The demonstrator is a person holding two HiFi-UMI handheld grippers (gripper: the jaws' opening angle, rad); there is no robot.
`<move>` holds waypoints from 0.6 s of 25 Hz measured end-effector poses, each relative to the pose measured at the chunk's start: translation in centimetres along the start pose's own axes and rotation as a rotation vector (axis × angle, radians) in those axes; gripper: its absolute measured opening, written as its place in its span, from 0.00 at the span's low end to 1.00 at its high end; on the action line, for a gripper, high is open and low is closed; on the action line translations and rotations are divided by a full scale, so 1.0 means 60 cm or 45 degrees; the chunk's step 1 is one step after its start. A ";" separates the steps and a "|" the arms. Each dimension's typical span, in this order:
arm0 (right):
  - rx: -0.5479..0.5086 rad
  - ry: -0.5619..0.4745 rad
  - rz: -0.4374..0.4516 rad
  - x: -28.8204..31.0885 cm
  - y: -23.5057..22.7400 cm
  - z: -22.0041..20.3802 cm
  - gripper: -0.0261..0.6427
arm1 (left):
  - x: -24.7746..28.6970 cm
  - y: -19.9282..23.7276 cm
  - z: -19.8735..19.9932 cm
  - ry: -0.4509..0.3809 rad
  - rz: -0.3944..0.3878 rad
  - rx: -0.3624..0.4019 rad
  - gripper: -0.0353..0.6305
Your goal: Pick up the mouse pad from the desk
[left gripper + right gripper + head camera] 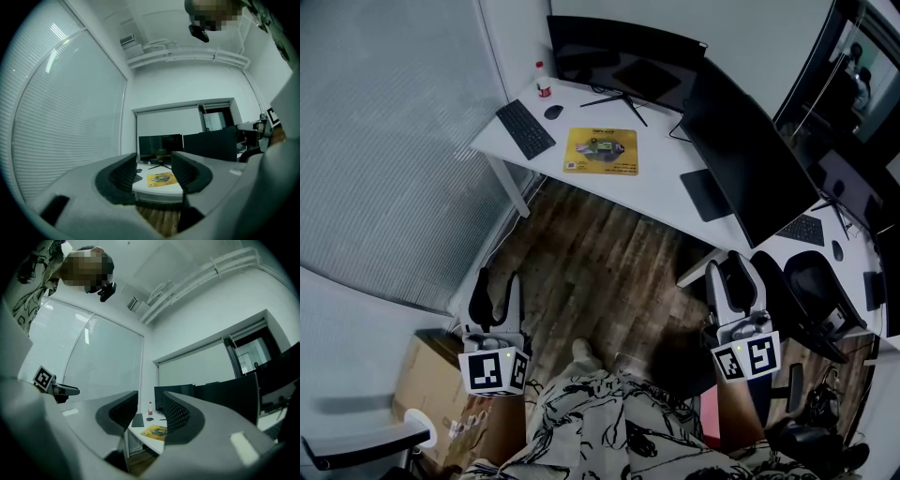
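We are holding the left gripper (pixel 497 281) and right gripper (pixel 733 267) parted, empty — well apart from the desk (pixel 661 192). The yellow mouse pad (pixel 601 151) is lying flat near its front edge; jaws risk skidding over that thin sheet.

The wood-plank floor (pixel 581 253) between the person and the white bench (pixel 661 183) lies open. The bench surface in front of the yellow rectangular mouse pad (pixel 601 152) is bare. A black keyboard (pixel 525 128) lies left of the pad. A small black mouse (pixel 553 112) and a black monitor stand (pixel 623 101) lie behind it. A large dark monitor (pixel 750 155) and a dark flat pad (pixel 705 194) flank its right. A black office chair (pixel 811 286) stands just beside the right hand-held gripper (pixel 734 272).
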State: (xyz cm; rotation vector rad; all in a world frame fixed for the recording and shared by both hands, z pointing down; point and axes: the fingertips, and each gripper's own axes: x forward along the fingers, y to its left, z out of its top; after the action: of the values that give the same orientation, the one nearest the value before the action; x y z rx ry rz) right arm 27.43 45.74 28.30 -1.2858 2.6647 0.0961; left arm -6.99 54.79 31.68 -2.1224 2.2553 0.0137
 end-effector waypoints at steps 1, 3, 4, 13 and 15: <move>0.005 0.005 0.002 0.002 0.000 -0.002 0.31 | 0.000 0.002 0.001 -0.003 0.008 0.003 0.42; 0.014 0.015 -0.002 0.005 -0.001 -0.005 0.38 | 0.001 0.006 0.002 -0.008 0.022 0.007 0.50; 0.016 0.019 -0.005 0.007 -0.002 -0.006 0.42 | 0.003 0.008 0.002 -0.010 0.030 0.009 0.53; -0.004 0.030 -0.048 0.035 -0.008 -0.015 0.64 | 0.025 0.033 -0.005 0.014 0.063 0.025 0.76; -0.017 0.040 -0.044 0.045 -0.004 -0.018 0.67 | 0.033 0.039 -0.005 0.012 0.063 0.030 0.78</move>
State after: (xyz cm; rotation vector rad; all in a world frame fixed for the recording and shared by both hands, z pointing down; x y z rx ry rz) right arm 25.83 43.35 28.88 -1.3482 2.6712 0.0902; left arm -9.47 52.93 31.85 -2.0588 2.3010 -0.0211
